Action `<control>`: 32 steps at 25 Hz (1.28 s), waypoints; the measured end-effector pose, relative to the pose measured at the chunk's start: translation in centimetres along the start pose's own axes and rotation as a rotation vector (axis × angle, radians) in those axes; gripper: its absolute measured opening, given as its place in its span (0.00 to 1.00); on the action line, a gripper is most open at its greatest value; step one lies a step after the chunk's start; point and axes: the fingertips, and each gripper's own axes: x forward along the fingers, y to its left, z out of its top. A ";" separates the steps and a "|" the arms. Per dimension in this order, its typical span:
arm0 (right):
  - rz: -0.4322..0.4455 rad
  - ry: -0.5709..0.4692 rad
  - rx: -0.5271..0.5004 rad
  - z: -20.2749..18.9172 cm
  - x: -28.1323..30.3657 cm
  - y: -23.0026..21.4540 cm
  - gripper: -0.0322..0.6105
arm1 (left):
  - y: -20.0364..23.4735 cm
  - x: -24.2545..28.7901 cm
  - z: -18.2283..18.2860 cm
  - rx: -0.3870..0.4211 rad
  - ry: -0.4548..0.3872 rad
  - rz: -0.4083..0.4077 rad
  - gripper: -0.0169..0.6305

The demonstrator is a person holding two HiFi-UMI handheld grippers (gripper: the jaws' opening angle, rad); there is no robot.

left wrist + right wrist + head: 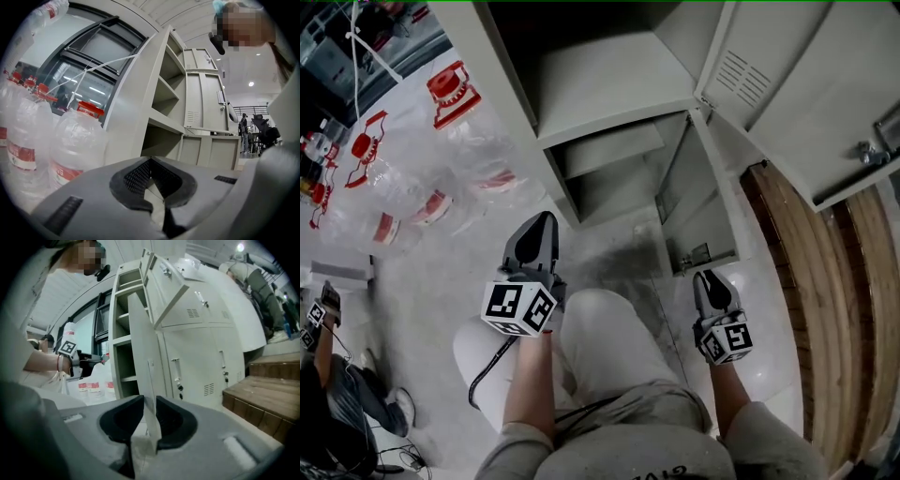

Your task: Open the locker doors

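The grey locker (pixel 609 84) stands ahead with two doors swung open: an upper door (pixel 787 84) at the right and a lower door (pixel 680 187) below it. My right gripper (pixel 710 274) is at the lower door's free edge. In the right gripper view that thin door edge (pixel 140 357) runs straight up between the jaws of the right gripper (pixel 150 397), and the pads close on it from both sides. My left gripper (pixel 546 217) hangs in front of the open compartments, shut on nothing. The left gripper (pixel 151 159) points at the open shelves of the locker (pixel 164 117).
Large water bottles (pixel 441 187) with red caps lie packed to the left of the locker, and one bottle (pixel 70 145) shows close in the left gripper view. Wooden steps (pixel 806 281) rise at the right. Closed lockers (pixel 206 362) stand beyond the open door. A seated person (pixel 337 403) is at lower left.
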 end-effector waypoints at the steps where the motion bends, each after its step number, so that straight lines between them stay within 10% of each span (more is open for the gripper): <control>1: -0.031 -0.008 0.018 0.1 -0.3 -0.9 0.17 | -0.1 0.0 0.0 0.001 0.000 0.001 0.02; 17: -0.331 -0.039 0.106 1.4 -1.9 -9.8 0.12 | -1.0 0.1 -0.3 0.002 0.003 -0.001 0.02; 32: -0.191 -0.029 0.068 1.7 1.5 -5.6 0.05 | -0.9 0.5 -0.1 -0.009 -0.016 0.001 0.02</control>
